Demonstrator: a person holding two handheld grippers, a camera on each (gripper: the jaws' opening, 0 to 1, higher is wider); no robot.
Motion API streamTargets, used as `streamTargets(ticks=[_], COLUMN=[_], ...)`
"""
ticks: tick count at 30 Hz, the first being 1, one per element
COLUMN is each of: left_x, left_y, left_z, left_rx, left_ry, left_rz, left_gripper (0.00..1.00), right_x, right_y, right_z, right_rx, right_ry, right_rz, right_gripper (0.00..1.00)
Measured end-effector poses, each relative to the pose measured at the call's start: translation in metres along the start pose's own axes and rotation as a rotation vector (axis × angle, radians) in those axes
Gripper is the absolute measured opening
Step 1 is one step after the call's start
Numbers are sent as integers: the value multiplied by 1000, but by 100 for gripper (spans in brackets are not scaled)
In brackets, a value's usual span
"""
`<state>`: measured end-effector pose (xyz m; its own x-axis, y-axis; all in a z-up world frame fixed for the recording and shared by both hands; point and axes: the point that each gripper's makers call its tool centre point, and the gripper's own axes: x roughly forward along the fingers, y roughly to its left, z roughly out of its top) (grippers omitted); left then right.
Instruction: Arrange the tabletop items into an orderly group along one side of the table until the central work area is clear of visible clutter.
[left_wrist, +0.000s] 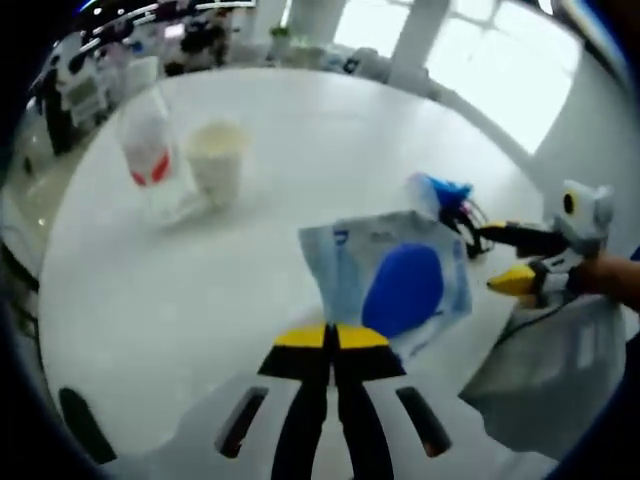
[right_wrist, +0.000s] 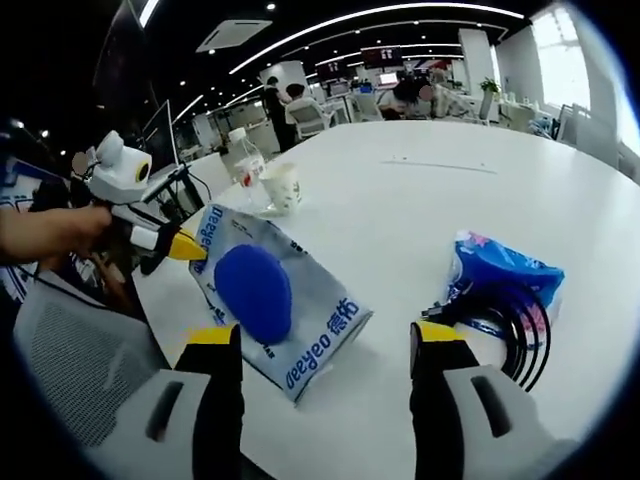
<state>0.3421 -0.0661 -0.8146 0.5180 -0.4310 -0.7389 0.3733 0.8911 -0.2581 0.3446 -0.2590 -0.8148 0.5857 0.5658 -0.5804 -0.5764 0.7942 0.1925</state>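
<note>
A pale blue packet (left_wrist: 400, 285) (right_wrist: 270, 300) printed with a dark blue oval lies on the white round table (left_wrist: 300, 150) (right_wrist: 420, 190). My left gripper (left_wrist: 330, 338) (right_wrist: 188, 245) is shut on the packet's edge. My right gripper (right_wrist: 328, 335) (left_wrist: 497, 258) stands open just short of the packet's other side, nothing between its fingers. Beside it lies a small bright blue pouch (right_wrist: 505, 270) (left_wrist: 437, 192) with a coiled black cable (right_wrist: 515, 325) on it. Farther off stand a paper cup (left_wrist: 217, 160) (right_wrist: 283, 187) and a clear bottle (left_wrist: 148, 150) (right_wrist: 245, 160) with a red label, side by side.
A grey mesh chair (left_wrist: 550, 370) (right_wrist: 80, 360) stands against the table's near edge. A hand (right_wrist: 40, 235) holds the left gripper. Desks, monitors and seated people fill the office behind the table.
</note>
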Motion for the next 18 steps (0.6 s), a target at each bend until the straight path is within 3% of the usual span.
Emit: streamTargets(ticks=[4, 9, 18], left_x=[-1, 1, 6], left_y=[-6, -4, 2], left_z=[-4, -10, -19], left_rx=[-26, -9, 25], left_ry=[-36, -46, -58], left_rz=[-39, -19, -8], left_gripper=[0, 0, 0], right_x=[3, 5, 7], right_y=[0, -1, -6], right_z=[-5, -16, -21], right_rx=[-4, 58, 88], right_ry=[5, 28, 38], right_rz=[2, 1, -10], right_gripper=[58, 51, 40])
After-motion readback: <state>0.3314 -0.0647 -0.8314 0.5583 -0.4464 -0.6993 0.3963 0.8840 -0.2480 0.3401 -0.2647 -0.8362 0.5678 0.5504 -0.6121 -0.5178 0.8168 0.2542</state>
